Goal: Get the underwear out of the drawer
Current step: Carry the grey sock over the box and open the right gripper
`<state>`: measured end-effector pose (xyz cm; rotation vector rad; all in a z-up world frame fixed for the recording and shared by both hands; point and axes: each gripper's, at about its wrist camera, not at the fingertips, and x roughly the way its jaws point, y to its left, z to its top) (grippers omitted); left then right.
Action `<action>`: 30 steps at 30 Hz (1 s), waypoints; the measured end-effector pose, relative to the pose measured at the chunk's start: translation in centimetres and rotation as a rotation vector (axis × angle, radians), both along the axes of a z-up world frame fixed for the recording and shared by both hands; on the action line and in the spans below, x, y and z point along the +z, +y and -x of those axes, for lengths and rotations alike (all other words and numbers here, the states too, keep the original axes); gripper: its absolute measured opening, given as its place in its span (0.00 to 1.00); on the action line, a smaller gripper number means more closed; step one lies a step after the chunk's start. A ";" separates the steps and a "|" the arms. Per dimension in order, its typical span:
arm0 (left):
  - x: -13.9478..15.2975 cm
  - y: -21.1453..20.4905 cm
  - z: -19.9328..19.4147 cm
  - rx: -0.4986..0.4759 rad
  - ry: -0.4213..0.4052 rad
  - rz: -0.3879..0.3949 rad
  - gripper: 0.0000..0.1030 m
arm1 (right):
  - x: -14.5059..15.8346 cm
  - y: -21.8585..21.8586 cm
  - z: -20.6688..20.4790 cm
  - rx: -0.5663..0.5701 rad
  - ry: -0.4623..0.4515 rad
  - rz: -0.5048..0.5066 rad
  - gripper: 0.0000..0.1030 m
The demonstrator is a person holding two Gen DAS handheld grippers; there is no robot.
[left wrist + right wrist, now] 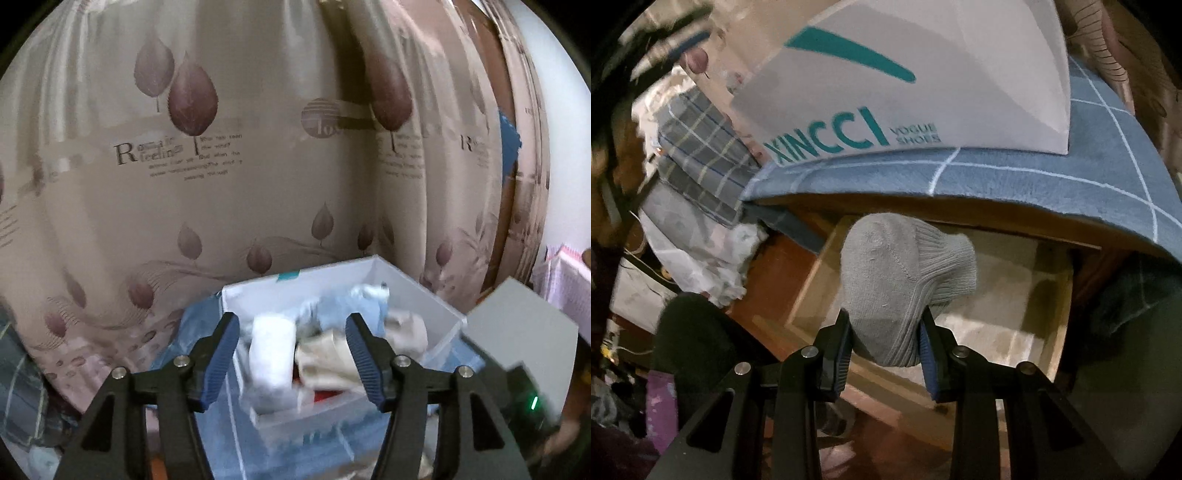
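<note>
Underwear here appears as one grey ribbed knitted garment (pixel 905 288), clamped between the blue pads of the right hand-held gripper (pixel 886 354) and held above the open, pale-lined wooden drawer (pixel 1015 295). Behind it a blue cloth with white grid lines (pixel 1015 181) overhangs the drawer's top edge, and a white cardboard shoe box with teal lettering (pixel 923 92) sits on that cloth. In the left wrist view the left hand-held gripper (pixel 293 354) has its jaws apart with nothing pressed between them, pointing at the open white box (pixel 436 295), which holds rolled white fabric (pixel 271 354), beige fabric (pixel 325 358) and pale blue fabric (pixel 332 310). A leaf-printed beige curtain (pixel 221 166) hangs behind the box.
</note>
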<state>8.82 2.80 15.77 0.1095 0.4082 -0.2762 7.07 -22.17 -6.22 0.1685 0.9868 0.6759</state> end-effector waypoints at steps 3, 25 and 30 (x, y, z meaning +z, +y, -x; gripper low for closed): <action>-2.3 1.1 3.0 0.008 0.026 0.006 0.61 | 1.0 -0.2 1.3 -0.003 -0.013 -0.020 0.29; -12.5 4.4 7.7 0.144 0.149 0.112 0.62 | 20.9 0.8 -1.1 -0.028 -0.375 0.006 0.30; -12.6 3.7 7.8 0.144 0.140 0.070 0.62 | 19.6 1.9 -6.2 -0.081 -0.336 0.044 0.30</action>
